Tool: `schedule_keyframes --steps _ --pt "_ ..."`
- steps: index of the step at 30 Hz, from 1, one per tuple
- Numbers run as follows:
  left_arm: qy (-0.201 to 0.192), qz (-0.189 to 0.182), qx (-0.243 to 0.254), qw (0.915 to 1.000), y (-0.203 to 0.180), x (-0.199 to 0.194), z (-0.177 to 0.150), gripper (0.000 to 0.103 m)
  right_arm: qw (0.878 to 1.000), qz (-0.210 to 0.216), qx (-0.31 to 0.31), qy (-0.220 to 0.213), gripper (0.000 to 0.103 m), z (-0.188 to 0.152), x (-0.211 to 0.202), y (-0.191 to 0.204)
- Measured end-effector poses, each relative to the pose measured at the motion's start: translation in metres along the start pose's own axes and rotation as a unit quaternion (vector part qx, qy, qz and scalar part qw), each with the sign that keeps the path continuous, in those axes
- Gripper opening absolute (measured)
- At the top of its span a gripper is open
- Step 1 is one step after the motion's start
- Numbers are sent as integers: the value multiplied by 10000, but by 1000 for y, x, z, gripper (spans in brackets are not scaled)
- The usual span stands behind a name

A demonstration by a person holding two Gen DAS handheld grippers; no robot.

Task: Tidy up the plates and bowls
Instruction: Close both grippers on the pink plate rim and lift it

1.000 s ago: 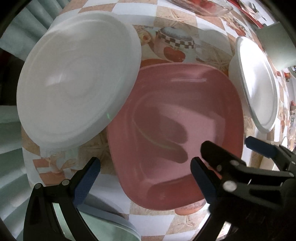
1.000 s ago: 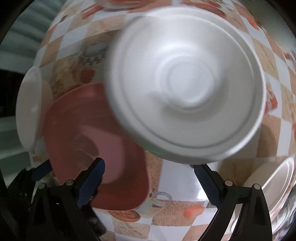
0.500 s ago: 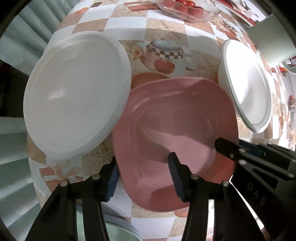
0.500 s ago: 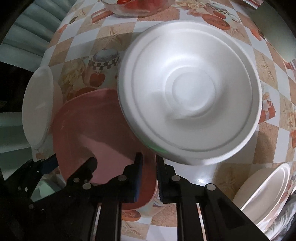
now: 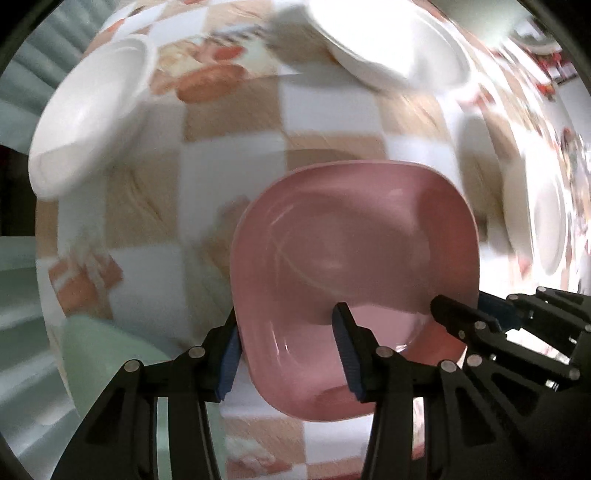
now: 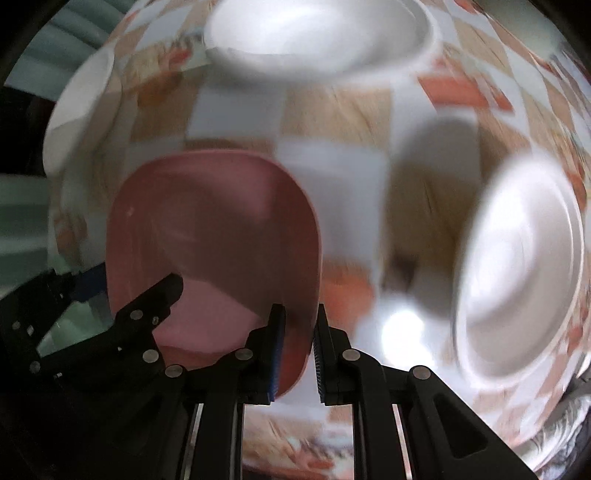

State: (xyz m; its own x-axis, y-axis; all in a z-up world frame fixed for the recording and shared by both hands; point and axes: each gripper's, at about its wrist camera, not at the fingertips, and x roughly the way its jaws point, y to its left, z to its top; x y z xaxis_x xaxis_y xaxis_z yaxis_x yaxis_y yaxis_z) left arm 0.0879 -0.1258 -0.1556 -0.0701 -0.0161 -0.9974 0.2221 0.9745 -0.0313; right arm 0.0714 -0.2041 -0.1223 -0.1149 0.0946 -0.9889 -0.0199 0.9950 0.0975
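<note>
A pink square plate [image 5: 354, 258] is held above the checkered tablecloth [image 5: 229, 155] by both grippers. My left gripper [image 5: 288, 350] is shut on its near left rim, one finger inside and one outside. My right gripper [image 6: 297, 354] is shut on its near right rim [image 6: 295, 350]; the plate also shows in the right wrist view [image 6: 210, 236]. The right gripper's fingers [image 5: 465, 317] show at the right of the left wrist view. White plates lie around: far left [image 5: 88, 110], far middle [image 5: 388, 44] and right [image 5: 543, 214]. The background is blurred.
A pale green plate [image 5: 110, 354] lies near the table's left front edge. In the right wrist view white plates sit at the far middle [image 6: 317, 33], far left [image 6: 77, 103] and right [image 6: 517, 266]. The table edge drops off at the left.
Both grippers closed on the pink plate's near rim and lifted it. It moved away from the white plates, which now sit farther off. The view is blurred by motion.
</note>
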Motion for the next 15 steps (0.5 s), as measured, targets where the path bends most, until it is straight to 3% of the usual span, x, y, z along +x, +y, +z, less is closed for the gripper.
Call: schedule_keyframes --steps 7,15 --pt "222 -14 577 9981 -51 12 -39 50 9987 20 470 205 17 -66 7 -24" --pt "229 -53 1198 9925 -109 18 -58 53 9926 72 1173 301 17 -96 8 -69"
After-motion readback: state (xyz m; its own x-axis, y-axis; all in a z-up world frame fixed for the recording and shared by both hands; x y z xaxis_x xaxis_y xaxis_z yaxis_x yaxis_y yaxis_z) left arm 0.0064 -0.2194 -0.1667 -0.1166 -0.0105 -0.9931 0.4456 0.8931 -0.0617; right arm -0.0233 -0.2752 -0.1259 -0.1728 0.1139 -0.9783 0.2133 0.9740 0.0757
